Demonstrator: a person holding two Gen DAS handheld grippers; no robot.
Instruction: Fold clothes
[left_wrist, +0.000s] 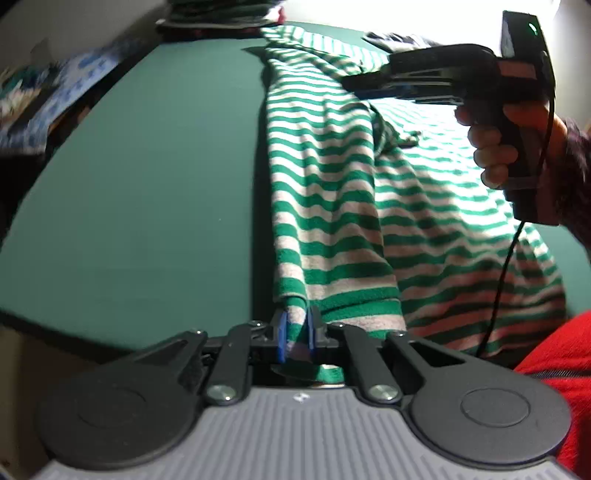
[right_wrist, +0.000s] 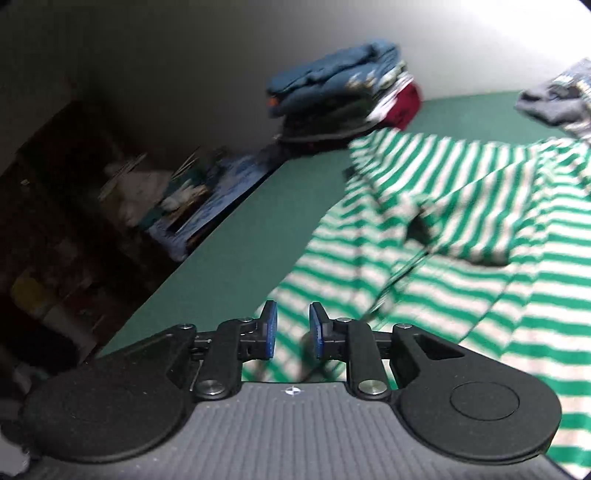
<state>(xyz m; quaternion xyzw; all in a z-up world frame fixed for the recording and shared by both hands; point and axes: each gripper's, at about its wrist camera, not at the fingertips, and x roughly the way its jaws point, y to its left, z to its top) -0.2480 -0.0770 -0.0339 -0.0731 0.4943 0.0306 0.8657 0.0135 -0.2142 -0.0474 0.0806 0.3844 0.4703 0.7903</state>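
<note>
Two grippers: left gripper (left_wrist: 295, 328) pinches the striped shirt (left_wrist: 332, 206); right gripper (right_wrist: 291, 328) hovers parted, empty.

Home room, likely bedroom or laundry corner. Green table (right_wrist: 236, 236) against plain wall; folded clothes stack (right_wrist: 340, 96) at far table edge; cluttered dark shelf (right_wrist: 74, 206) with papers, household oddments beside left table edge.

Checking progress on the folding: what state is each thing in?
Striped top: half folded on the table, hem pinched.
Left tool: shut on the top's hem.
Right tool: open, empty, above the top.
Pile: folded, stacked at the far edge.
</note>
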